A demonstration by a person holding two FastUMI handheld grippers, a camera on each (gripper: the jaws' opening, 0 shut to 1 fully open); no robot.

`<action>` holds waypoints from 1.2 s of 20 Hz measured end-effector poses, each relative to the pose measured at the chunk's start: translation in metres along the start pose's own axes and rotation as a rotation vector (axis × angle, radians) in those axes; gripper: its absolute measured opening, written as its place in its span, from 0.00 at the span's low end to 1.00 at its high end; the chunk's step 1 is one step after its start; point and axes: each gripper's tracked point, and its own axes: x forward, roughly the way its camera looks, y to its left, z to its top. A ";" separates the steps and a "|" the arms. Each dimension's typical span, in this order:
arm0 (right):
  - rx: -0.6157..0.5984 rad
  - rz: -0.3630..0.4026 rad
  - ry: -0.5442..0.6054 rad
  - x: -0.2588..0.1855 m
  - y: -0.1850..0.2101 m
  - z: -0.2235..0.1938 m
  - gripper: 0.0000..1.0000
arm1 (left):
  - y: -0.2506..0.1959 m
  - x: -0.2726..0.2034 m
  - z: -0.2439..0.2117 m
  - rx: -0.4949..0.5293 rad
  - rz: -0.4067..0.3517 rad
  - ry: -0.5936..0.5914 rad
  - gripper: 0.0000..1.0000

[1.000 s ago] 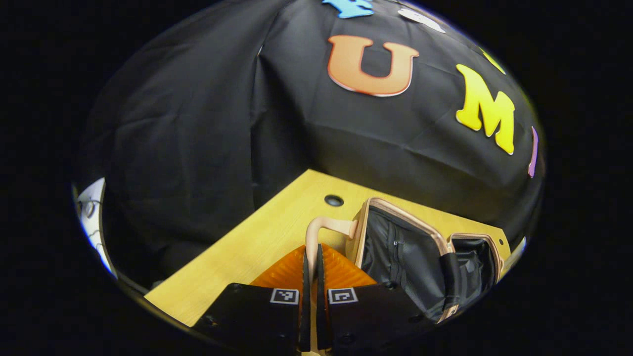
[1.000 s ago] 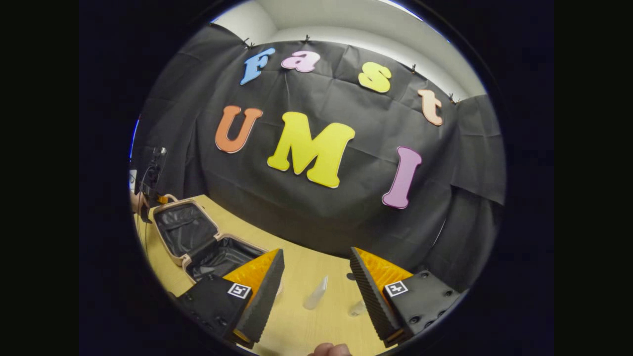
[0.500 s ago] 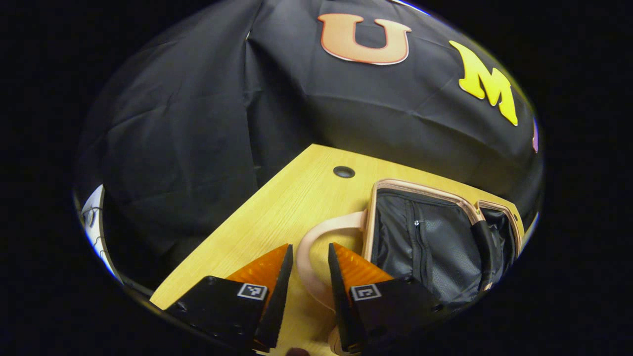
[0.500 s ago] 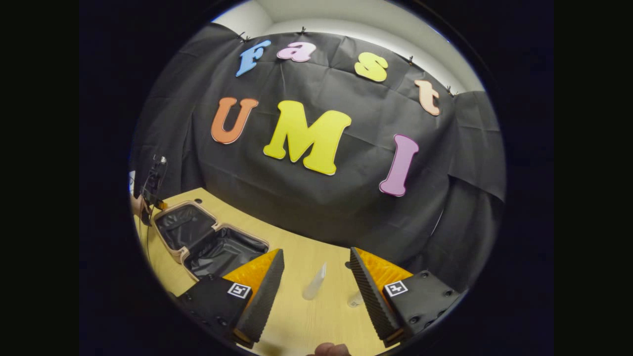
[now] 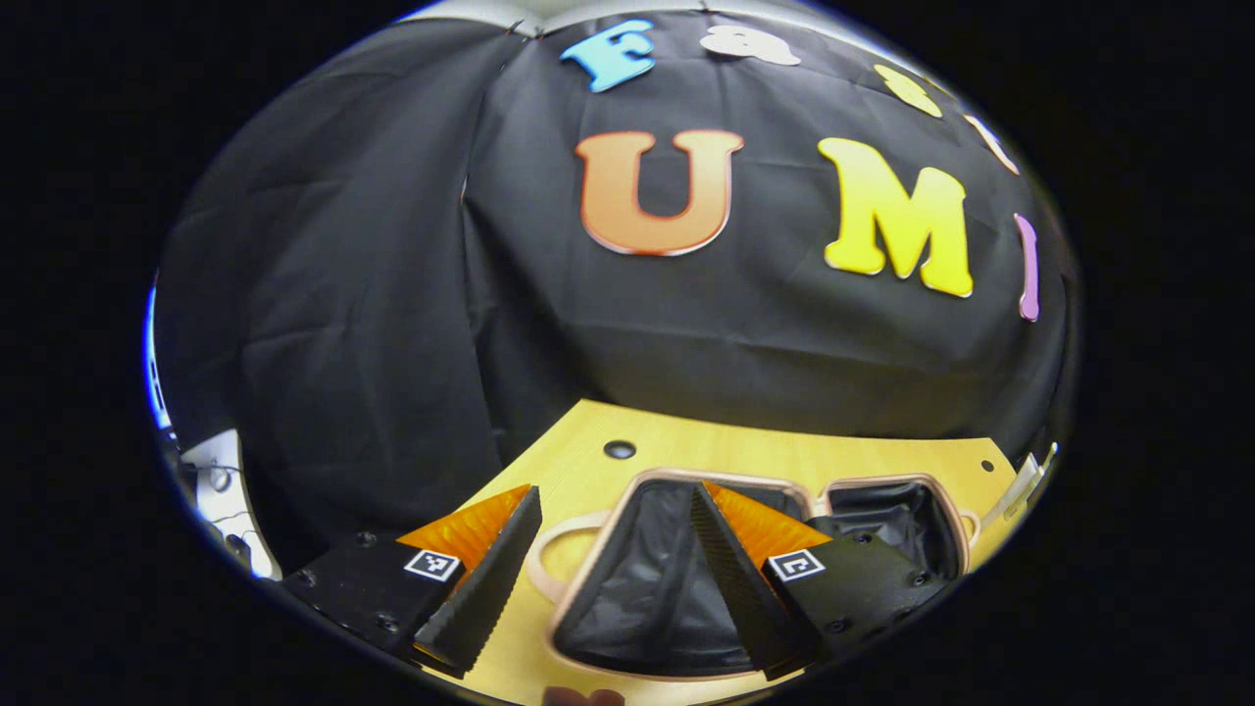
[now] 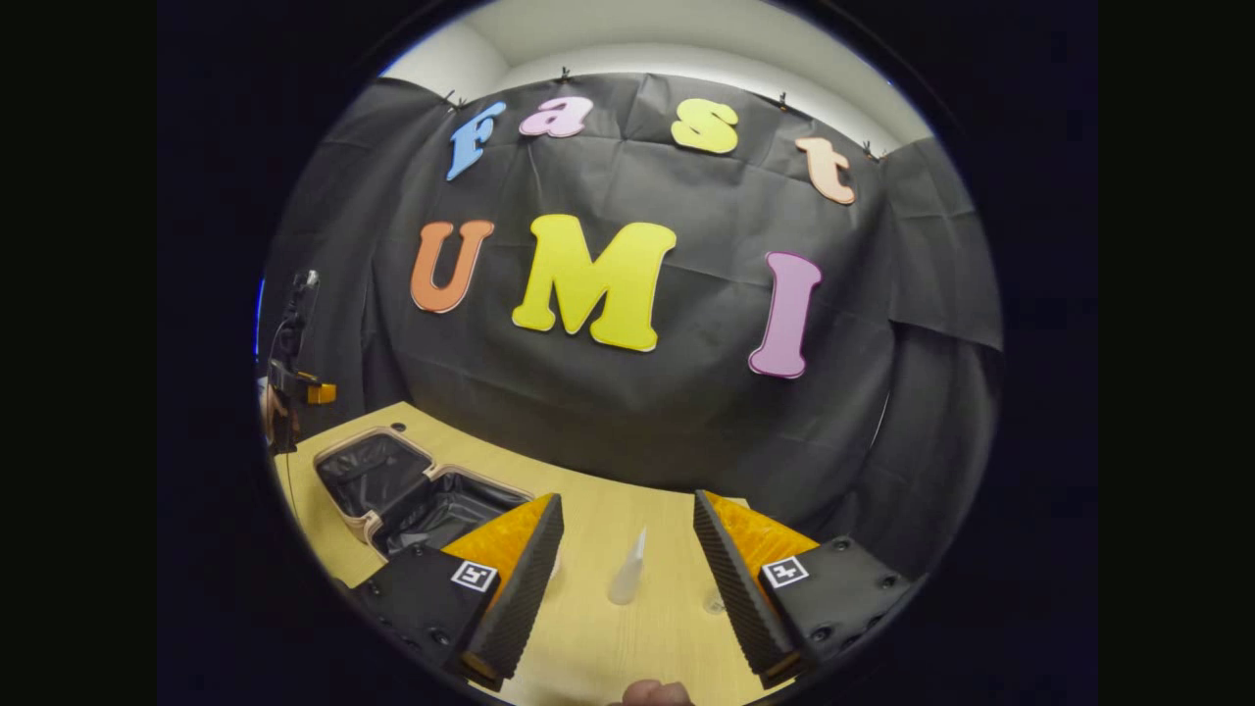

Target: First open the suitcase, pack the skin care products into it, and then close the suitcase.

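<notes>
Pink-rimmed suitcase (image 5: 686,549) lies open flat, black lining, 2 halves.

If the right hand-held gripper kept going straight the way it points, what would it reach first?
Probably the small clear bottle on the table, lying between the open fingers of the right hand-held gripper; depth is hard to judge.

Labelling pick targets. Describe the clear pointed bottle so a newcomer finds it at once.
Start at the yellow wooden table. The open suitcase lies at its left end; right of it, apart, between the right gripper's fingers, stands the clear bottle. It is upright, translucent and tapers to a point, unlike the black-lined case.
</notes>
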 end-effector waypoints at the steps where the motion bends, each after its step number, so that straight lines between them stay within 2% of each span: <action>1: 0.011 0.002 -0.001 0.000 -0.009 -0.003 0.79 | -0.017 -0.012 0.013 0.025 0.015 -0.030 0.98; 3: 0.027 0.000 -0.008 -0.001 -0.030 -0.007 0.79 | -0.058 -0.040 0.023 0.031 0.009 -0.059 0.99; 7: 0.036 -0.027 -0.007 -0.004 -0.080 -0.021 0.79 | -0.162 -0.065 0.031 0.038 -0.125 -0.093 0.98; 10: 0.038 -0.043 0.010 -0.007 -0.109 -0.034 0.79 | -0.224 -0.080 0.032 0.033 -0.181 -0.108 0.99; 14: 0.046 -0.057 0.038 -0.012 -0.140 -0.050 0.79 | -0.316 -0.102 0.009 0.072 -0.328 -0.070 0.99; 20: 0.041 -0.073 0.095 -0.018 -0.171 -0.077 0.79 | -0.419 -0.133 -0.047 0.107 -0.519 0.023 0.99; 24: 0.017 -0.123 0.116 -0.031 -0.197 -0.084 0.79 | -0.473 -0.125 -0.084 0.147 -0.599 0.071 0.99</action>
